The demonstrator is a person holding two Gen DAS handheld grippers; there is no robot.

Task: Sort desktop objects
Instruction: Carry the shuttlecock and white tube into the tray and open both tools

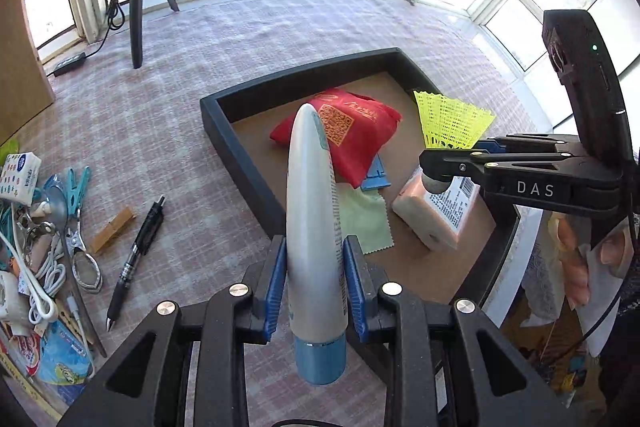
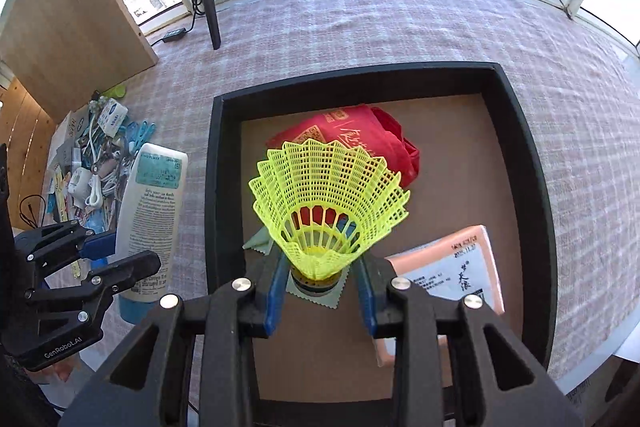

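Holding red bag (image 2: 360, 135), pink pack (image 2: 452, 267), perhaps cloths: tray (image 2: 532, 163); fingers grip tube (image 1: 312, 211), shuttlecock (image 2: 328, 195).

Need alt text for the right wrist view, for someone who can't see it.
The right gripper holds a yellow shuttlecock by its base above a black tray containing a red bag, a pink packet and a green cloth.

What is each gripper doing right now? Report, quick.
Left gripper: closed on the white tube.
Right gripper: closed on the yellow shuttlecock.
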